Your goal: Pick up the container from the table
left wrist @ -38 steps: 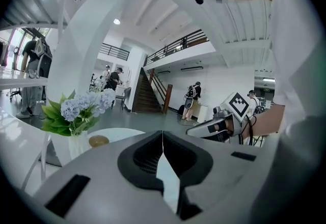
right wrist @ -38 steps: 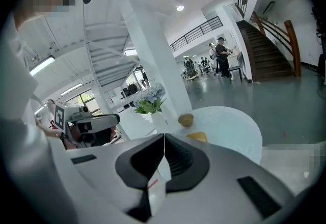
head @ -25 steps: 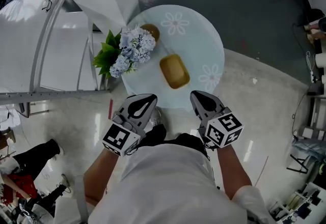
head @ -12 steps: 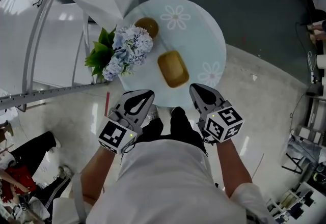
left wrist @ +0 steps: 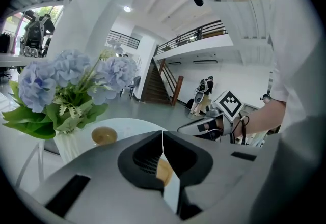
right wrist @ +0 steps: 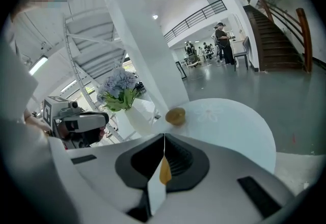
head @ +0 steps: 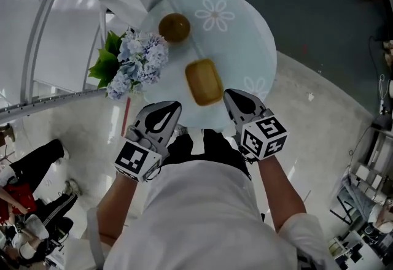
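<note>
Two grippers, jaws pressed together, empty. My left gripper (head: 172, 106) and right gripper (head: 231, 94) flank near end of yellow rectangular container (head: 203, 81) — long axis runs away from me, right gripper nearer.

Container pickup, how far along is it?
Nothing looks done yet: the yellow container lies on the round table, ungripped. In hand: the left gripper and right gripper, both shut and empty, hover at the table's near edge. Left: open, grasp, lift.
</note>
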`<move>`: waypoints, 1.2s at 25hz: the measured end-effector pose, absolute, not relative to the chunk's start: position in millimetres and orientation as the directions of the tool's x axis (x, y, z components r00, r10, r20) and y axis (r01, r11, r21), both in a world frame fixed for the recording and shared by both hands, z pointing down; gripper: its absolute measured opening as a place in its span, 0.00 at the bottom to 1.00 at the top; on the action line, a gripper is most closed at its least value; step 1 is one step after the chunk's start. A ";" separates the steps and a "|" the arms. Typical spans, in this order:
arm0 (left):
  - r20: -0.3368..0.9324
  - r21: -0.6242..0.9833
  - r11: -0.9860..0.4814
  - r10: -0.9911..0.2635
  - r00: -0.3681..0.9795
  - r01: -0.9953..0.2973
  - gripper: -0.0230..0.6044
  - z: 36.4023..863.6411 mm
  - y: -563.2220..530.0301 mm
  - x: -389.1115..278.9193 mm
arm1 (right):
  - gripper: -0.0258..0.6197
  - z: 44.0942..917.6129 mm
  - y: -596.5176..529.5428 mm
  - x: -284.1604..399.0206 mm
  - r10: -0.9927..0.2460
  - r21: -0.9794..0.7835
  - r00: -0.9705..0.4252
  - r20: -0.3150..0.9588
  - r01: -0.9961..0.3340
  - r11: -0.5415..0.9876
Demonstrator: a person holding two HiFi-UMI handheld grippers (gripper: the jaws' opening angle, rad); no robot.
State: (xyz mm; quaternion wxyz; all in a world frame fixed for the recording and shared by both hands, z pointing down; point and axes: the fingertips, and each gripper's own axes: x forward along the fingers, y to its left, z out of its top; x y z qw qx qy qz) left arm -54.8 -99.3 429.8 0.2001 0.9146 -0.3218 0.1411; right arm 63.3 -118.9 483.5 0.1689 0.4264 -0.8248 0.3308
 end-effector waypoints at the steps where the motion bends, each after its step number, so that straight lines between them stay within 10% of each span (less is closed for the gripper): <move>1: 0.392 0.275 -0.704 -0.540 0.745 -0.655 0.07 430.2 -98.9 -47.6 | 0.08 485.9 -119.8 69.4 -0.584 -0.401 -0.584 0.564 -0.812 0.425; 30: 0.498 0.335 -0.530 -0.602 0.624 -0.779 0.07 497.7 -125.1 -31.4 | 0.08 621.8 -169.6 73.7 -0.381 -0.404 -0.593 0.710 -0.785 0.469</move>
